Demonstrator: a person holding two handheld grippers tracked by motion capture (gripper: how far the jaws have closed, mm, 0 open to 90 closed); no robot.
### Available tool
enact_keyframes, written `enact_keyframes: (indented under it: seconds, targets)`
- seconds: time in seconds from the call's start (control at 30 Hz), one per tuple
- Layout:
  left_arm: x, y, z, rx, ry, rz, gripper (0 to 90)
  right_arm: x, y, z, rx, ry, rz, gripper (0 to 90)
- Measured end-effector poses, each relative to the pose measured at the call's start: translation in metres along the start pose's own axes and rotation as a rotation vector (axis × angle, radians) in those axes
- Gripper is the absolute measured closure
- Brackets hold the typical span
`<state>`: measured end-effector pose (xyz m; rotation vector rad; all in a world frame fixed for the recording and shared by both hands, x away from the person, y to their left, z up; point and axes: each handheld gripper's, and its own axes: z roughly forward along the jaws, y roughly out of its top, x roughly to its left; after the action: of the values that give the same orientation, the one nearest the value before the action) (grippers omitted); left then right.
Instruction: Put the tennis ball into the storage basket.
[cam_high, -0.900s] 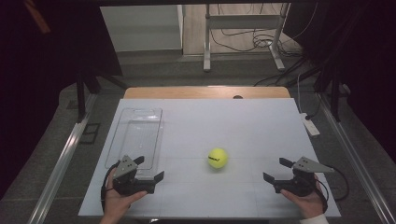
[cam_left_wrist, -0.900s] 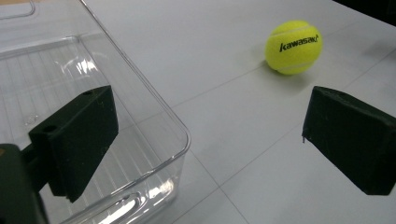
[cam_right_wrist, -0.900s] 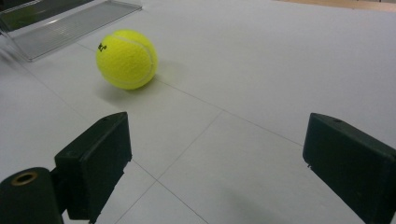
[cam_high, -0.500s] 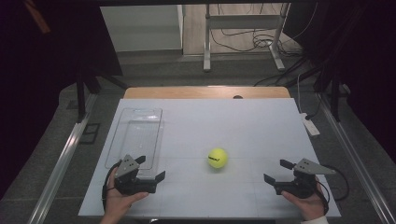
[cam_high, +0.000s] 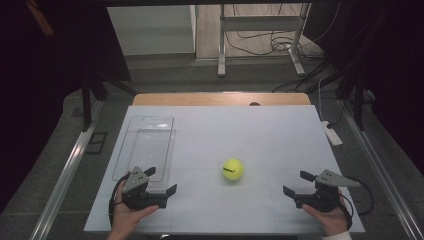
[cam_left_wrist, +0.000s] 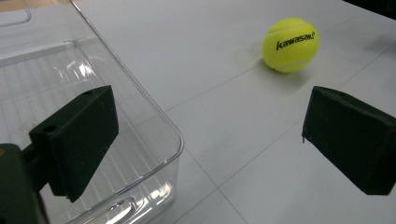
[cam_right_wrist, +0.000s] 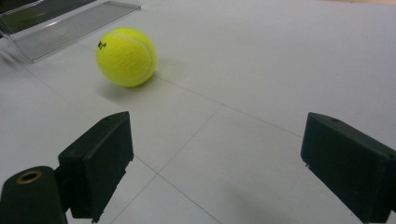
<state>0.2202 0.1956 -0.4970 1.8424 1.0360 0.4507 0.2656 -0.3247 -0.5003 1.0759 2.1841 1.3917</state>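
Here, the fuzzy yellow tennis ball (cam_high: 233, 169) with black lettering sits alone between the left gripper (cam_high: 162, 181) and right gripper (cam_high: 295, 183), both gaping, empty.

This looks like a lab or test room set up for recording. A white table (cam_high: 225, 125) stands on grey carpet, hemmed by black curtains (cam_high: 45, 55) and aluminium rails (cam_high: 62, 180). Well beyond the left gripper (cam_high: 159, 181) and right gripper (cam_high: 296, 183), loose cables (cam_high: 260, 37) trail around a metal stand (cam_high: 260, 20).
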Motion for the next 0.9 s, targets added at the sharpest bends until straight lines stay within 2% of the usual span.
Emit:
enact_keyframes:
  seconds: [0.53,0.9]
  targets:
    - [0.0008,-0.0005,-0.0028,0.004,0.003,0.007,4.4,-0.0011,0.0005,0.0044,0.006,0.004,0.005,9.7]
    - [-0.0022,0.0076,-0.0019,0.004,-0.004,0.025,5.2,-0.0013,-0.0003,0.0024,0.005,0.001,0.008,9.9]
